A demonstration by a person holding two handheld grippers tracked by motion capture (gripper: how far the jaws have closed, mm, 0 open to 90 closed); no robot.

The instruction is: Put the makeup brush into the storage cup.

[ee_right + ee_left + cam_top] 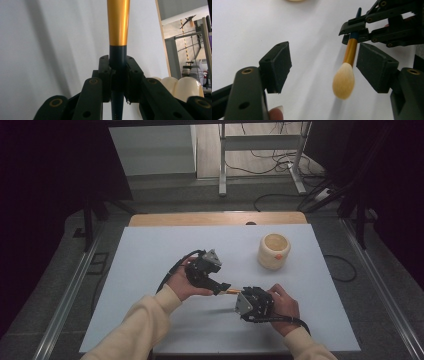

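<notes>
Gold-ferruled, fluffy cream brush [344, 80] clamped by right claw [354, 33]; left claw [324, 67] open.

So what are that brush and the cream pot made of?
The brush has a soft pale tuft of fine hairs, a shiny gold sleeve that looks like metal, and a dark, smooth handle. The cream pot looks matte and ridged, perhaps ceramic or plastic; hard to tell.

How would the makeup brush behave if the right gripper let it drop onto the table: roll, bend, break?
The brush has a round, tapered gold handle, so it would probably roll in an arc. Its shaft looks rigid in the right gripper; the fluffy tip should flex softly. It seems light and unlikely to break.
</notes>
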